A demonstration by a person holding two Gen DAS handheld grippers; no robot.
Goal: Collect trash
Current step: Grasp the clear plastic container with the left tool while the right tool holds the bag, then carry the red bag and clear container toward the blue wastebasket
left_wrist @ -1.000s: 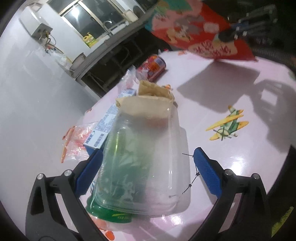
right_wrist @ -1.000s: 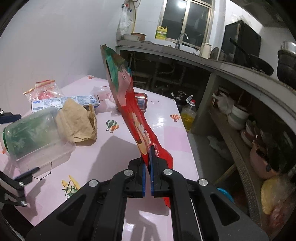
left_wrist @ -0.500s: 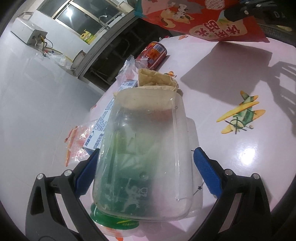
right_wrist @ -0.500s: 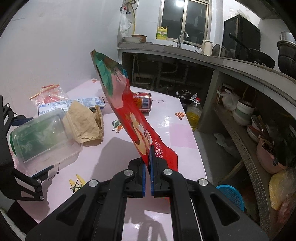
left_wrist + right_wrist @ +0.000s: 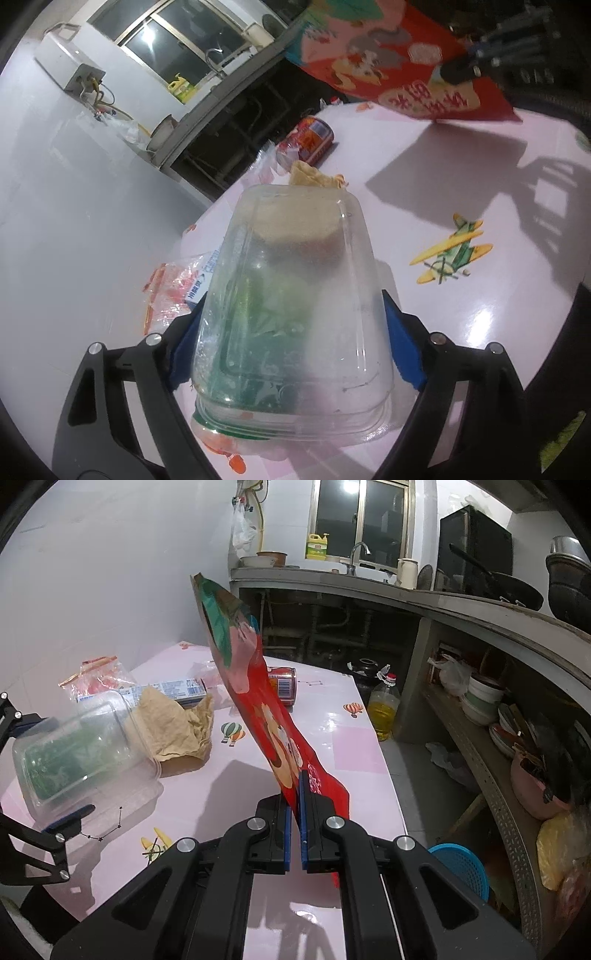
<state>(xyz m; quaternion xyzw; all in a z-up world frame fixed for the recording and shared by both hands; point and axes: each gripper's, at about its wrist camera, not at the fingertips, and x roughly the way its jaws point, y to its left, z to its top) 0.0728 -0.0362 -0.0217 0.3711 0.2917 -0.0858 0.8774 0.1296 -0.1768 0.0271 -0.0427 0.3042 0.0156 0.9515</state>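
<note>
A clear plastic clamshell box (image 5: 295,314) with green inside lies on the pink table (image 5: 461,177). My left gripper (image 5: 291,343) straddles it, its blue pads pressed on both sides of the box. The box also shows in the right wrist view (image 5: 81,753). My right gripper (image 5: 294,805) is shut on a red snack bag (image 5: 258,701) and holds it upright above the table. The bag shows at the top of the left wrist view (image 5: 399,62). A crumpled brown paper bag (image 5: 173,727) lies against the box's far end.
A red can (image 5: 282,683) lies on its side at the far end of the table. A blue-and-white carton (image 5: 173,688) and a clear wrapper with red print (image 5: 96,675) lie by the wall. A kitchen counter (image 5: 406,594), an oil bottle (image 5: 384,709) and a blue basket (image 5: 461,864) are to the right.
My left gripper has moved forward around the clear box and closed its pads onto its sides. My right gripper has kept the red bag held up, shifting slightly.
</note>
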